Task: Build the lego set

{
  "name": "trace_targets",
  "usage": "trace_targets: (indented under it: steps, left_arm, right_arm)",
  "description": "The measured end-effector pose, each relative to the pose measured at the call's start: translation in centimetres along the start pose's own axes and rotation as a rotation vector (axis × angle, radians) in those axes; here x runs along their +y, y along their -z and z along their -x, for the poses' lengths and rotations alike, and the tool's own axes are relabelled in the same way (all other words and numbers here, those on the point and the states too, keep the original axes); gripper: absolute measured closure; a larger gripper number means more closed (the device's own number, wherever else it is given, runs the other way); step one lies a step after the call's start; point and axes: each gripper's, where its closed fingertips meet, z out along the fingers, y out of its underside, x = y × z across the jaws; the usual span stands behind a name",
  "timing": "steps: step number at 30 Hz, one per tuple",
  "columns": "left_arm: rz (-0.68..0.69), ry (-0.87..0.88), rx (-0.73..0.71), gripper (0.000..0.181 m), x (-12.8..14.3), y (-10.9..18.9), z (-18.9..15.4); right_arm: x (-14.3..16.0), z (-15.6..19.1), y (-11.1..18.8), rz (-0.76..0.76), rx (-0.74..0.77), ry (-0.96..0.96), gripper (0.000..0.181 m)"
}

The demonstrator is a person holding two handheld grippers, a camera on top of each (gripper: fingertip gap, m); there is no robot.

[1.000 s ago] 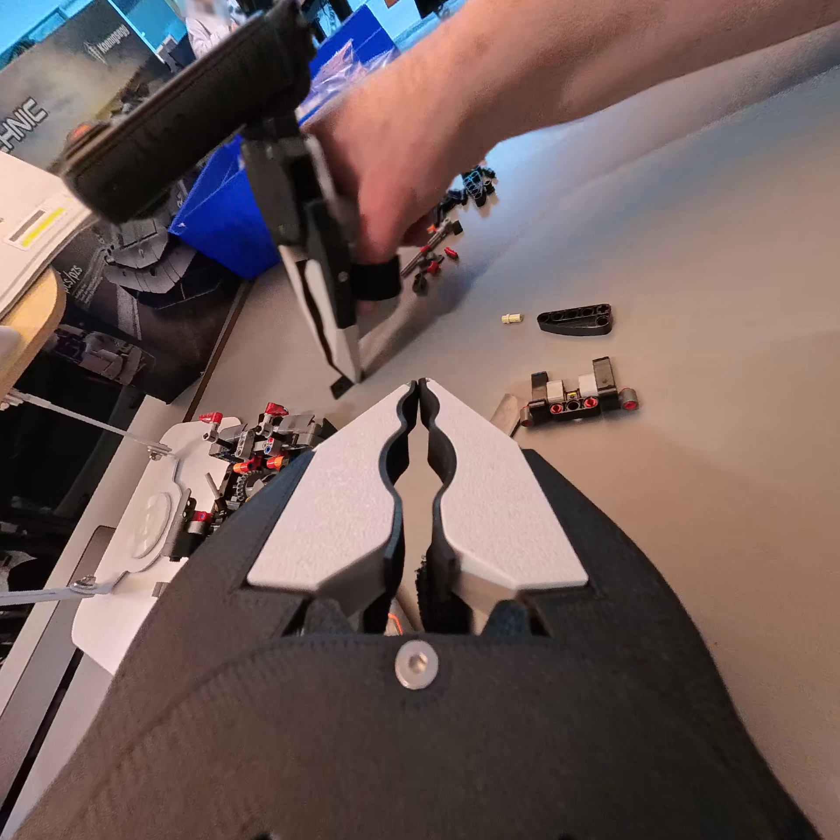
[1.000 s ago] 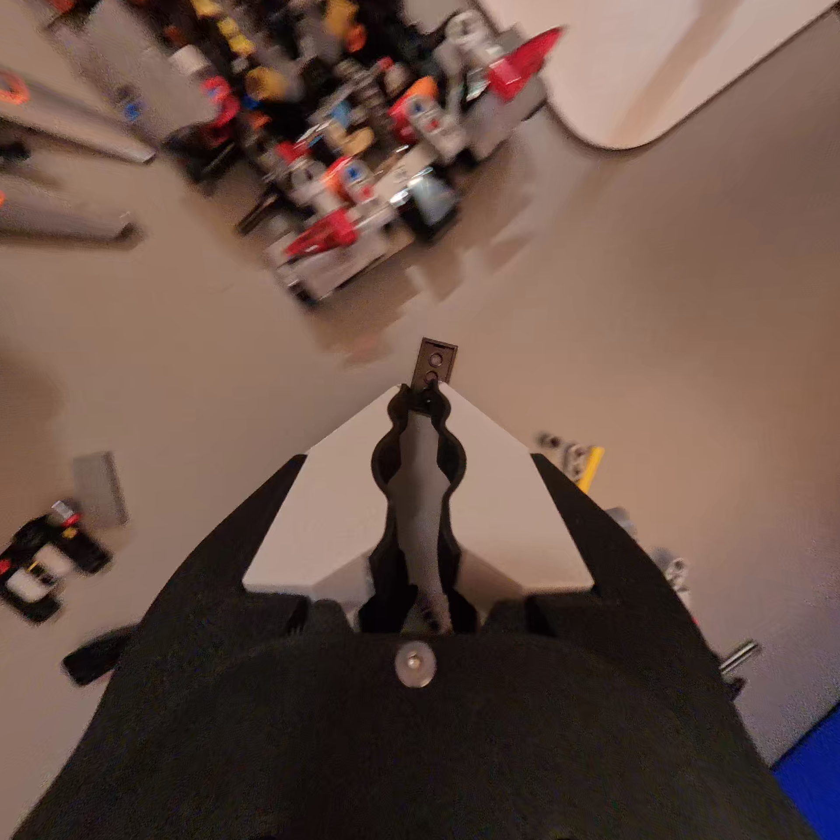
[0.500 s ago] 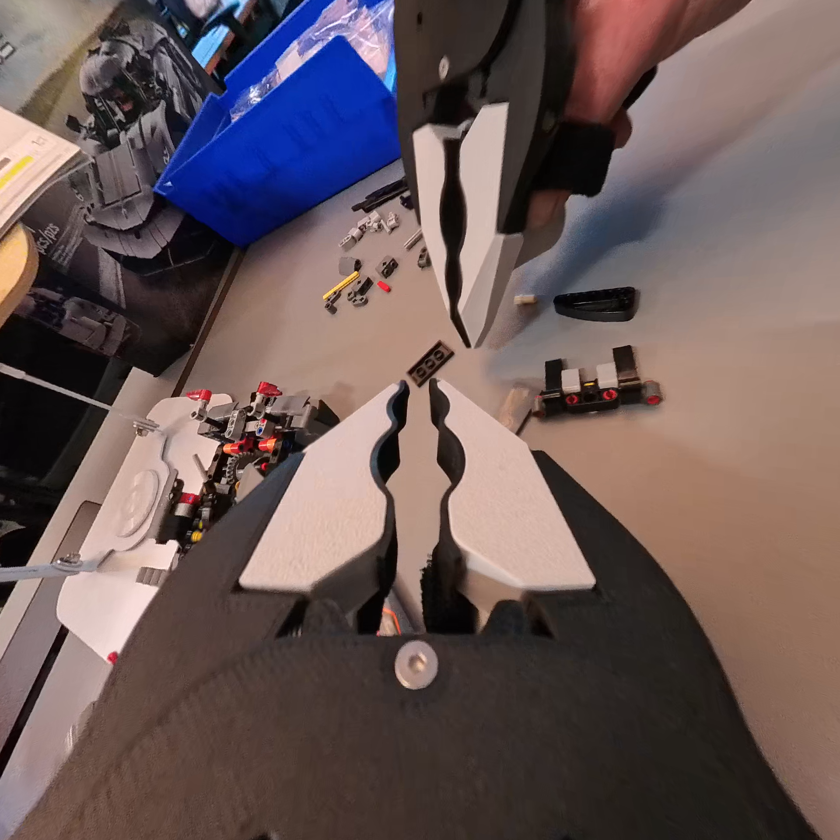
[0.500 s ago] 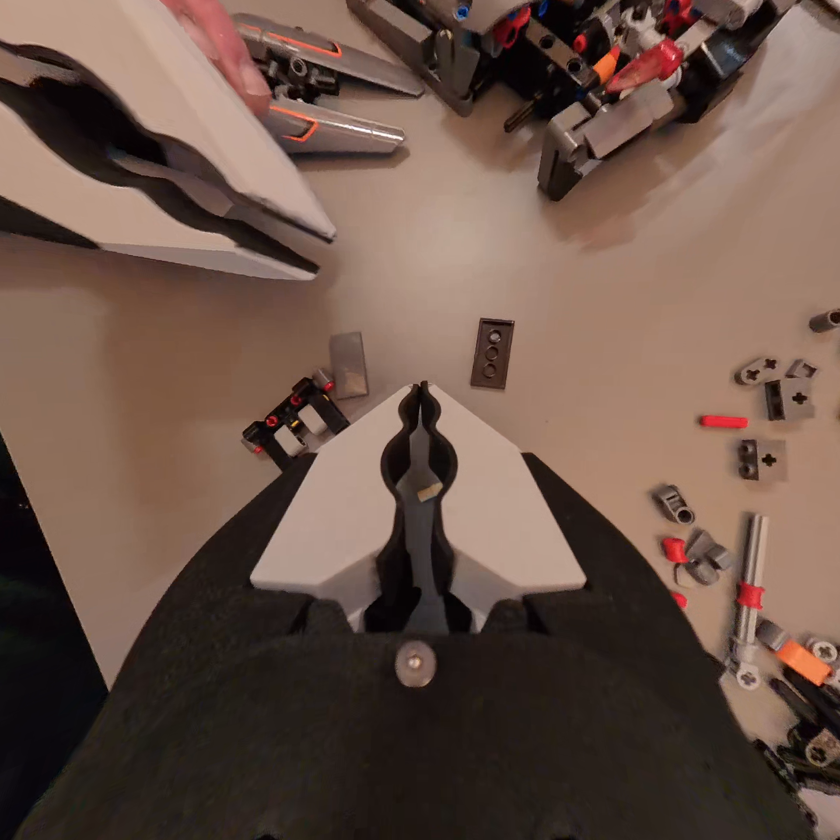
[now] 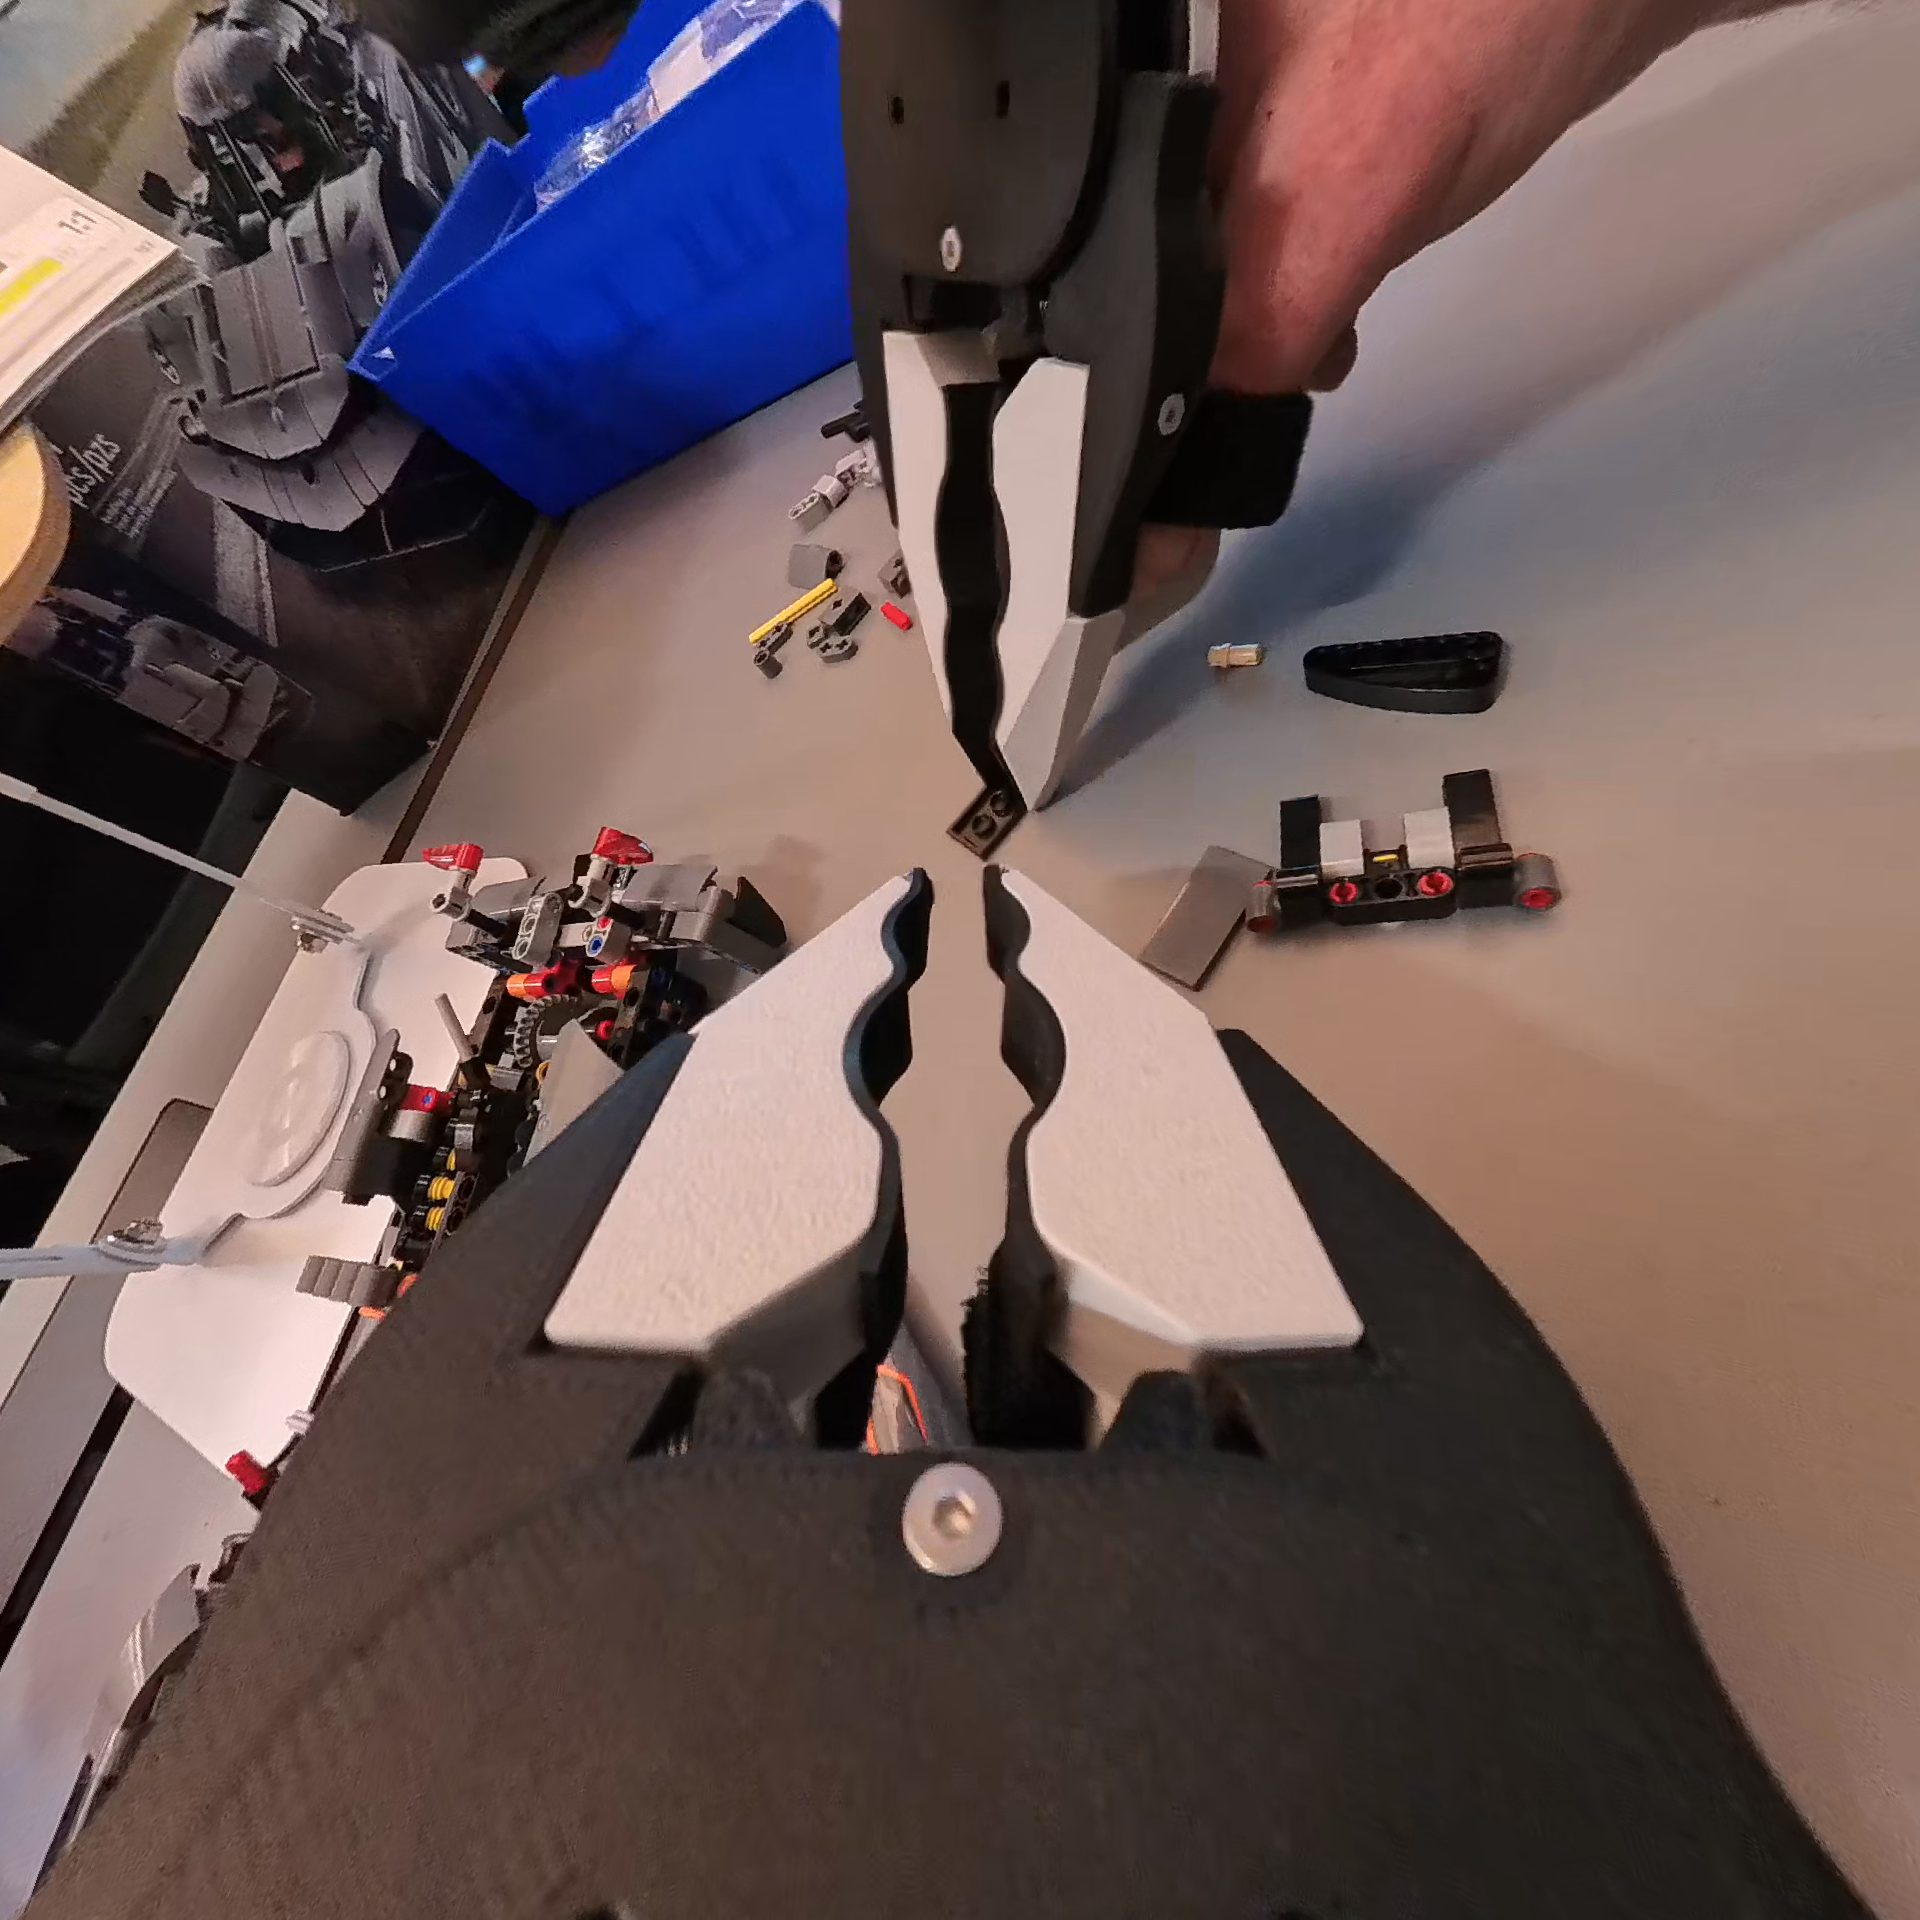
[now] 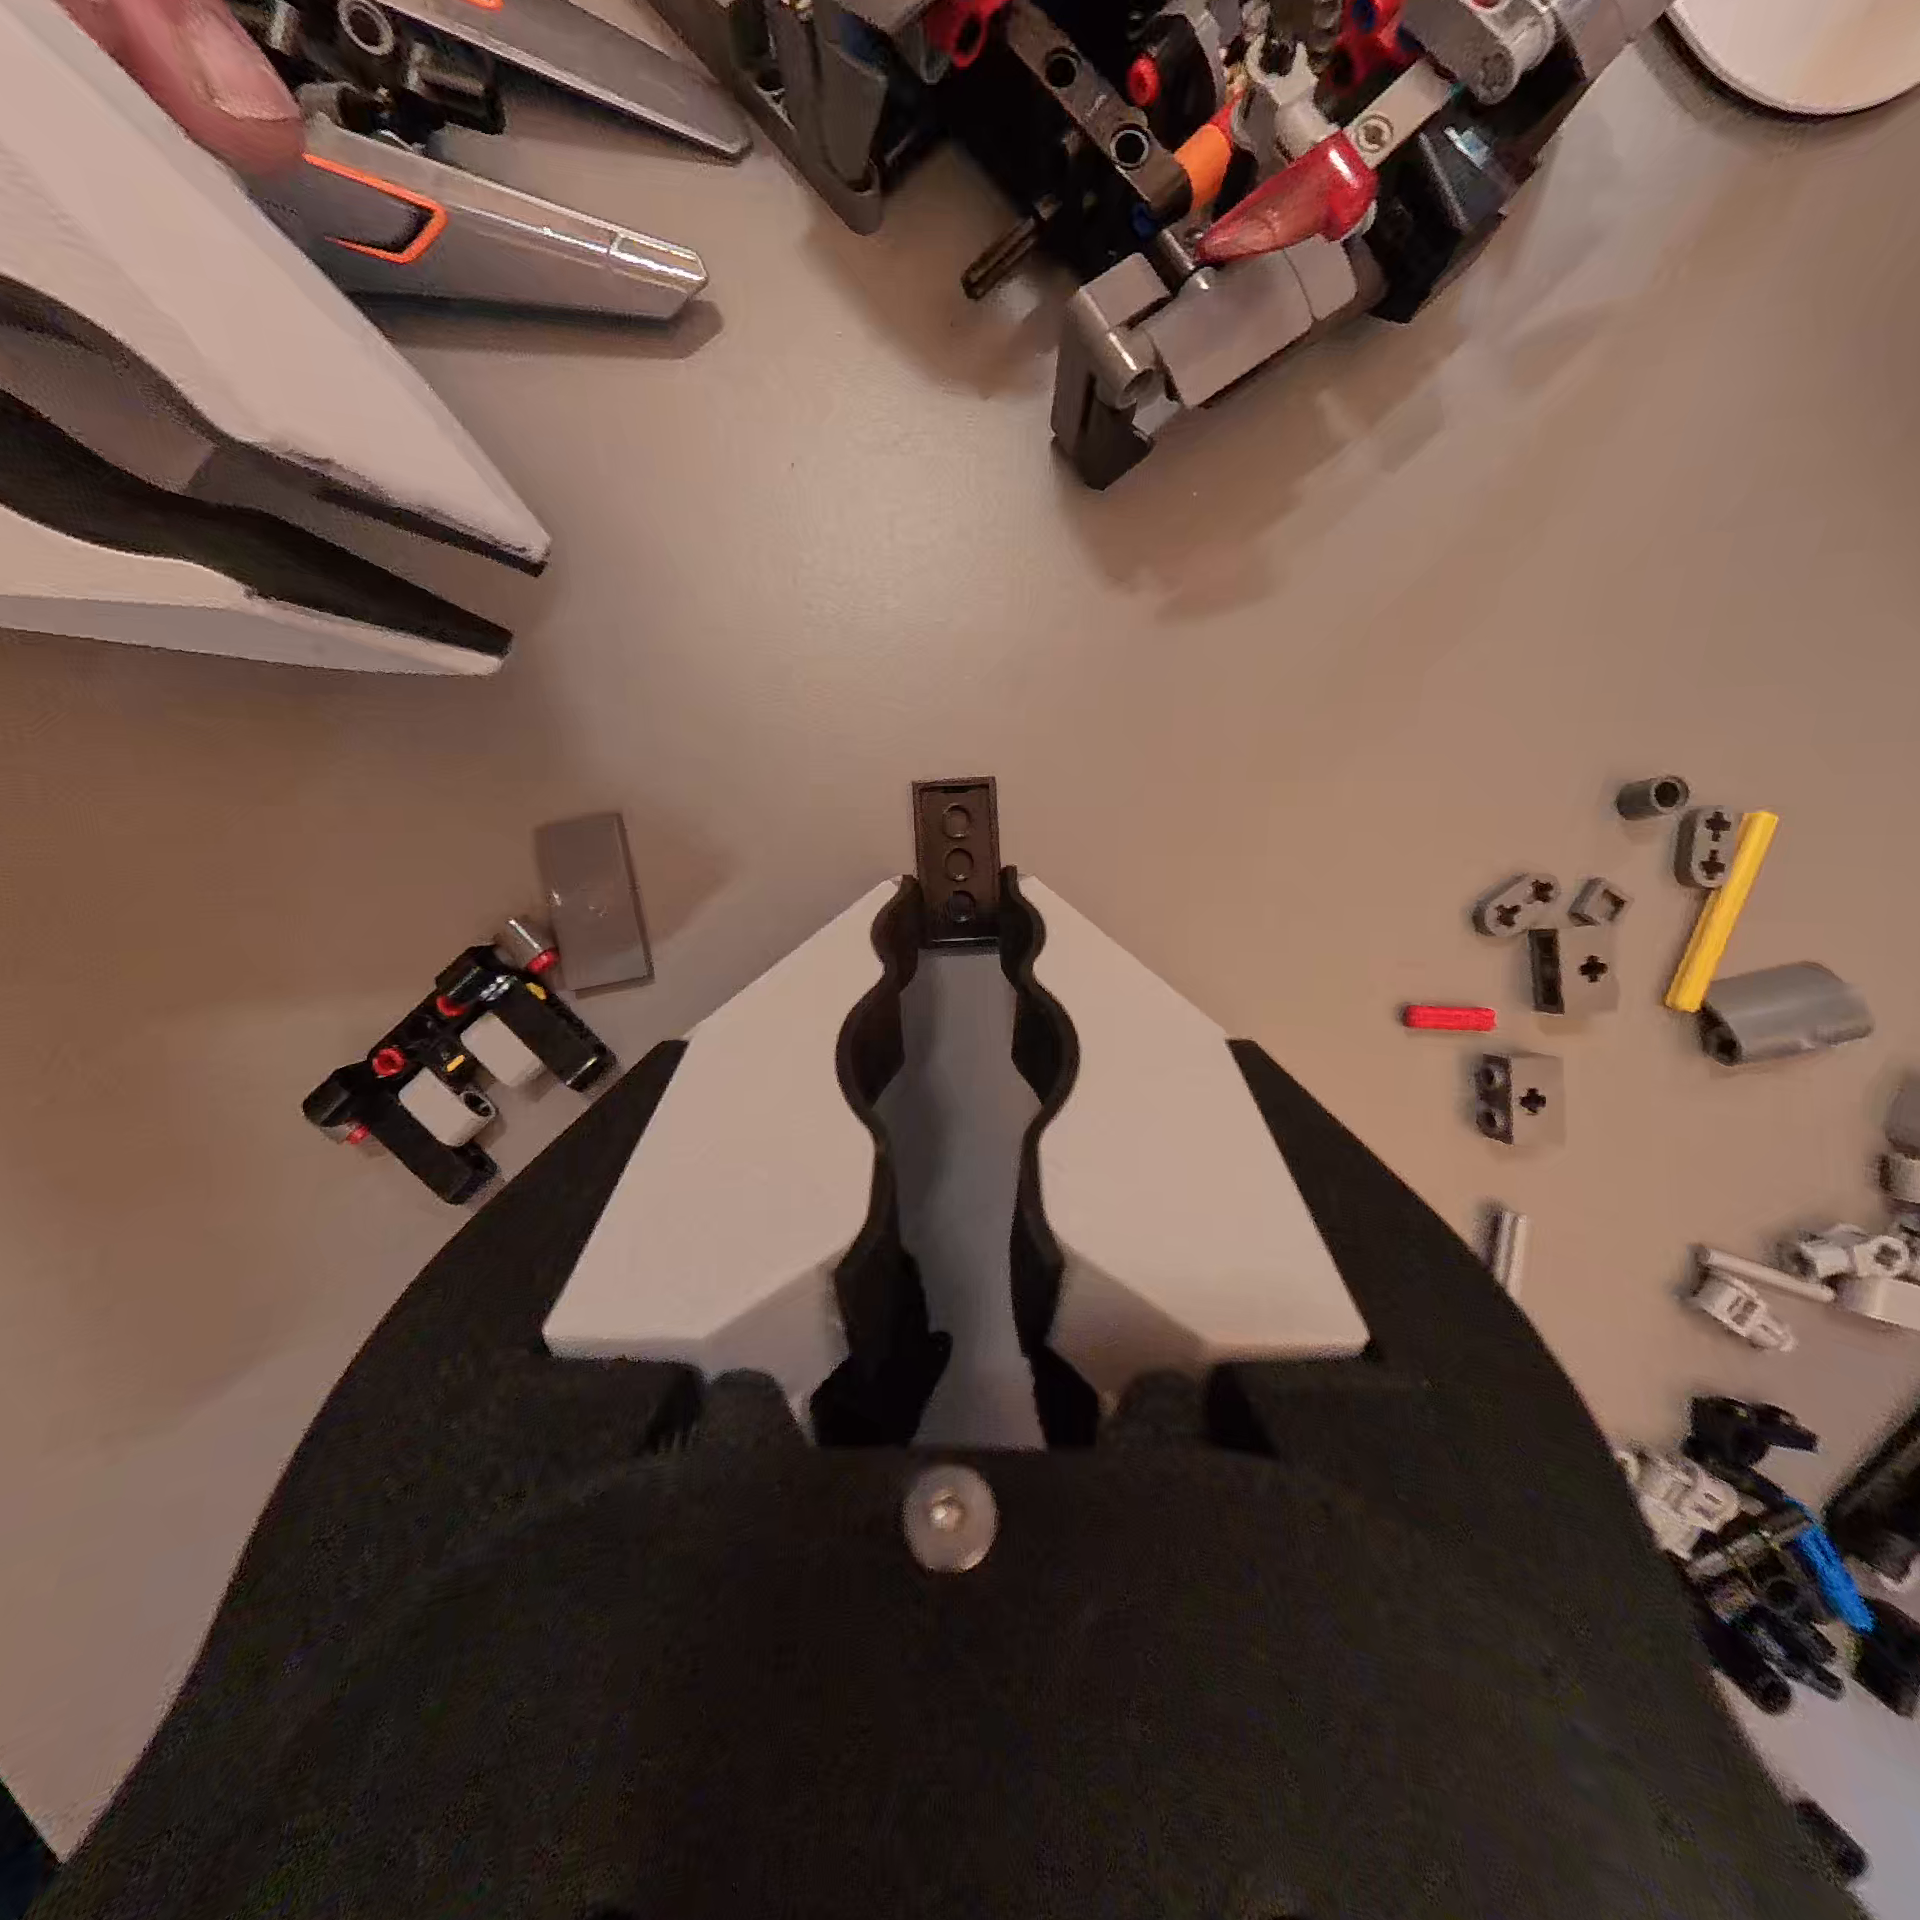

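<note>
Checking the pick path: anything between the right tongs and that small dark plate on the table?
Nothing visible. The right tongs already straddle the near end of the dark plate, which lies flat on bare table. The grey tile sits apart, off to one side.

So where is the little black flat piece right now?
The black plate lies on the table between the right gripper fingertips, near the grey tile.
</note>
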Motion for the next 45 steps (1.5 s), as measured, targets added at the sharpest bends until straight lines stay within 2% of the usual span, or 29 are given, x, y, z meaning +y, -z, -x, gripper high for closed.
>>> trace_targets:
  steps: [3, 7, 9, 13, 17, 21, 23, 26, 27, 29, 31, 33, 36, 39, 42, 45]
  left_arm:
    - [0.019, 0.000, 0.000, 0.166, 0.3, -0.3, -0.1]
    - [0.032, -0.058, -0.029, 0.150, 0.3, -0.5, -0.1]
    - [0.019, -0.105, -0.014, 0.150, 0.0, -0.5, -0.7]
    - [-0.013, -0.174, -0.010, 0.156, -0.9, -0.2, -1.3]
    - [-0.019, -0.197, 0.000, 0.145, -1.1, 0.0, -1.6]
    - [-0.046, -0.227, 0.013, 0.155, -1.6, 0.4, -2.0]
    - [-0.049, -0.259, -0.007, 0.173, -1.9, 0.5, -2.0]
    - [-0.031, -0.244, 0.005, 0.177, -1.5, 0.5, -2.0]
    - [-0.041, -0.229, 0.008, 0.179, -1.6, 0.7, -1.9]
    - [-0.049, -0.152, 0.035, 0.180, -1.7, 0.8, -1.7]
    - [-0.082, -0.074, 0.032, 0.180, -2.2, 1.0, -1.1]
    - [-0.122, 0.059, 0.068, 0.180, -2.5, 1.1, -0.8]
    - [-0.234, 0.299, 0.142, 0.180, -3.7, 1.6, -0.1]
    - [-0.385, 0.562, 0.245, 0.180, -5.0, 2.5, 0.9]
    - [-0.476, 0.716, 0.308, 0.180, -5.5, 3.0, 1.6]
    - [-0.493, 0.750, 0.332, 0.180, -5.5, 3.0, 1.5]
  right_arm:
    - [0.0, 0.9, 0.3, -0.043, -0.049, -0.008, 0.169]
    - [-0.8, 4.0, 1.8, -0.121, -0.245, -0.050, 0.168]
    - [-1.3, 5.3, 2.9, -0.148, -0.335, -0.055, 0.168]
    - [-1.5, 5.6, 4.1, -0.152, -0.384, -0.058, 0.168]
    - [-1.9, 5.7, 4.9, -0.178, -0.417, -0.071, 0.168]
    - [-2.6, 6.7, 5.8, -0.207, -0.489, -0.082, 0.168]
    - [-2.7, 7.2, 5.8, -0.207, -0.517, -0.085, 0.168]
    - [-2.9, 7.3, 5.8, -0.213, -0.533, -0.099, 0.168]
    - [-3.2, 7.2, 5.9, -0.235, -0.533, -0.103, 0.173]
    - [-4.0, 6.9, 6.5, -0.290, -0.522, -0.108, 0.168]
    - [-4.4, 6.7, 7.0, -0.326, -0.472, -0.062, 0.160]
    - [-4.6, 6.1, 7.2, -0.355, -0.358, 0.019, 0.149]
    - [-5.3, 5.8, 8.0, -0.417, -0.131, 0.207, 0.142]
    - [-5.9, 5.4, 7.8, -0.403, 0.136, 0.362, 0.141]
    - [-6.8, 4.5, 8.0, -0.435, 0.328, 0.349, 0.144]
    - [-7.7, 4.8, 8.3, -0.502, 0.370, 0.318, 0.146]
